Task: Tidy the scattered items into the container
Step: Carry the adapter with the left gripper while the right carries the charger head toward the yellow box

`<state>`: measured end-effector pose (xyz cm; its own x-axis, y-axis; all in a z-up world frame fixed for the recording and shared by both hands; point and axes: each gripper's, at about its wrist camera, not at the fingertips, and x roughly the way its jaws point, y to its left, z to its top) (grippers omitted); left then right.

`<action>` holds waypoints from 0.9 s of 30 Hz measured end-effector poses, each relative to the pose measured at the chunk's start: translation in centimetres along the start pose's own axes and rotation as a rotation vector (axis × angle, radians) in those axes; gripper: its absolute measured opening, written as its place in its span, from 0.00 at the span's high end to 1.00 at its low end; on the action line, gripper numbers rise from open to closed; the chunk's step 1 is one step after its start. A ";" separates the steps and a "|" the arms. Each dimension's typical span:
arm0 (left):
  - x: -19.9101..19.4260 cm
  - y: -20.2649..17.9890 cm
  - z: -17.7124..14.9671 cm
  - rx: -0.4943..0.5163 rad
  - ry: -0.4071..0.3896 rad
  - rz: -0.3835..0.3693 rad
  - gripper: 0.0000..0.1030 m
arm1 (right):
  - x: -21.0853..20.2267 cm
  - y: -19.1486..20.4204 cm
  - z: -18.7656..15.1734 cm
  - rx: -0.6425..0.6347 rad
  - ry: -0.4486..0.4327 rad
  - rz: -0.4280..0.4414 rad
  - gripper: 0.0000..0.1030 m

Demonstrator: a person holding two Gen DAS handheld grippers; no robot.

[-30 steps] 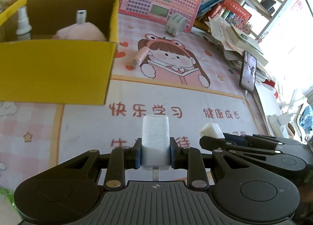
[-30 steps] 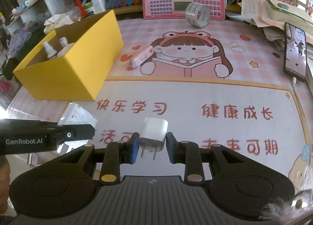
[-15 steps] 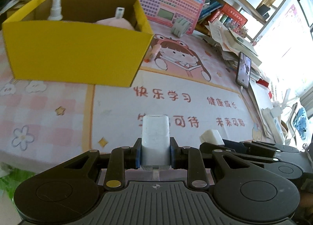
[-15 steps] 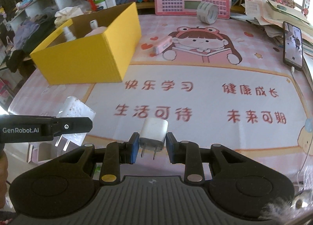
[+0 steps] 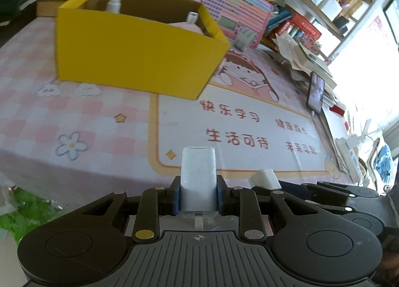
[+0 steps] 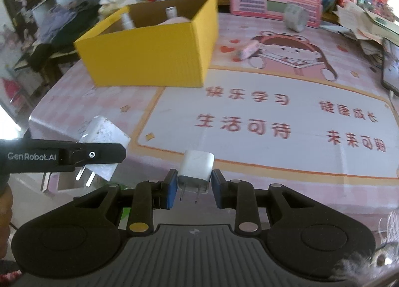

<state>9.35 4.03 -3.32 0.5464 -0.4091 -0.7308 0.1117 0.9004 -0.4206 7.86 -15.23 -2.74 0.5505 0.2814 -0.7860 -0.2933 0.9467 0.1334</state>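
From the left wrist camera, the left tool [image 5: 198, 196] is closed to a narrow gap on a large white charger [image 5: 198, 177], its blue pads pressing the block's two sides. The charger's long axis runs along the tool's fingers, with the rounded end pointing away toward the far side of the desk [image 5: 74, 117] and a metal prong showing at the near end. It is held in the air above the near edge of the desk. The yellow box [image 5: 134, 55] stands far and to the left on the pink checked mat, open at the top, with a white spray bottle [image 5: 115, 0] upright inside and a second bottle cap [image 5: 192, 16] farther right. Low at the right, the right tool [image 5: 268, 183] appears with a small white charger [image 5: 264, 178] at its tip.

From the right wrist camera, the right tool [image 6: 191, 188] is likewise nearly closed, gripping the small white charger [image 6: 197, 171] by its sides. Its body points away and its two prongs point back toward the camera. It hangs above the desk's near edge. At the left, the left tool [image 6: 99, 154] carries the large charger [image 6: 104, 137], tilted, prongs down and toward the near side. The yellow box [image 6: 154, 55] sits far and left; a pink tube [image 6: 247, 50] lies just right of it, and a tape roll [image 6: 295, 16] stands farther back.
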 end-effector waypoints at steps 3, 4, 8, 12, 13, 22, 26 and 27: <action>-0.8 0.9 -0.4 -0.022 -0.005 0.017 0.75 | 0.2 1.3 -0.1 -0.036 0.010 0.024 0.73; -1.0 1.1 -0.5 -0.028 -0.007 0.023 0.75 | 0.3 1.6 -0.1 -0.047 0.013 0.032 0.73; -1.9 2.3 -1.0 -0.061 -0.017 0.046 0.75 | 0.6 3.1 -0.1 -0.090 0.030 0.066 0.73; -2.9 3.4 -1.4 -0.082 -0.036 0.072 0.75 | 0.8 4.2 0.0 -0.125 0.037 0.096 0.73; -3.1 3.6 -1.5 -0.085 -0.041 0.077 0.75 | 0.8 4.5 0.1 -0.132 0.036 0.101 0.73; -5.7 4.9 -1.2 -0.097 -0.122 0.101 0.75 | 0.3 6.1 1.1 -0.175 -0.025 0.125 0.73; -6.5 5.2 -0.6 -0.097 -0.158 0.100 0.75 | 0.0 6.8 1.8 -0.199 -0.059 0.127 0.73; -6.8 5.3 -0.4 -0.099 -0.168 0.099 0.75 | -0.1 7.0 2.0 -0.208 -0.069 0.127 0.73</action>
<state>5.89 11.54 -0.82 0.6822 -0.2811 -0.6749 -0.0270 0.9128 -0.4075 7.27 -8.33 -0.50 0.5488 0.4132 -0.7267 -0.5144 0.8522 0.0961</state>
